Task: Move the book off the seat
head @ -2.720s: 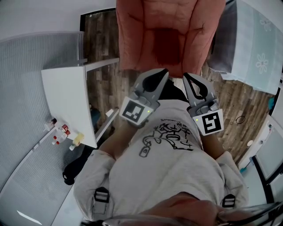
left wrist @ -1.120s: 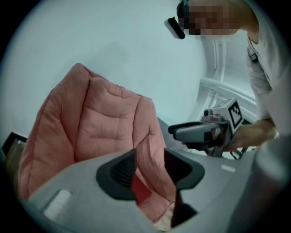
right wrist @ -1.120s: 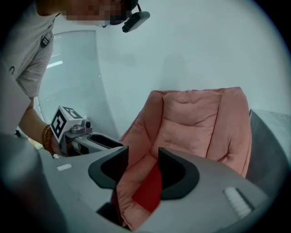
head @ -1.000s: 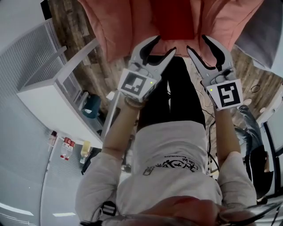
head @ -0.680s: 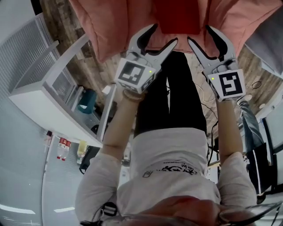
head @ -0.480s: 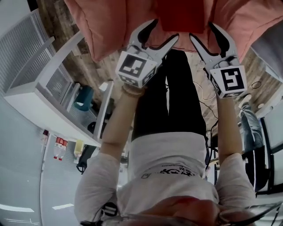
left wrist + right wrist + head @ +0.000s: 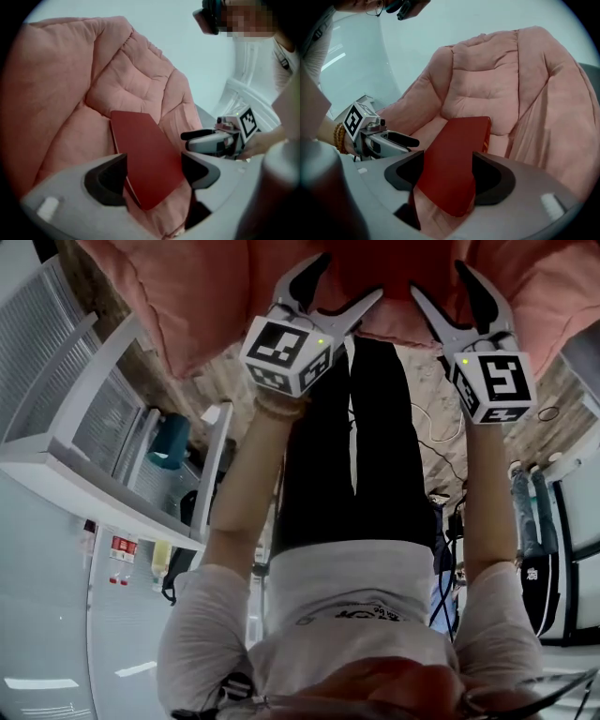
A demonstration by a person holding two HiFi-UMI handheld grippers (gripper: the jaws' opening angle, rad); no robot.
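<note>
A dark red book [image 7: 145,150] lies flat on the seat of a padded pink armchair [image 7: 70,93], its near corner toward me. My left gripper [image 7: 153,176] is open and low over the seat's front. The book's near end shows between its jaws, and the pads are not pressing on it. My right gripper [image 7: 449,176] is open in the same way, with the book [image 7: 457,154] between its jaws, untouched. Both pairs of jaws have just been opening. From above, the left gripper [image 7: 345,282] and right gripper [image 7: 441,279] sit side by side at the armchair's [image 7: 187,306] front edge.
A white table [image 7: 94,456] stands to the left, with a teal object [image 7: 169,442] under it and small bottles [image 7: 117,545] on the floor nearby. Cables [image 7: 441,442] lie on the wooden floor to the right. The person's black-clad legs [image 7: 347,446] stand just before the chair.
Both grippers have come down to the chair's seat, side by side, and their jaws have spread wider. The chair now fills the top of the head view.
</note>
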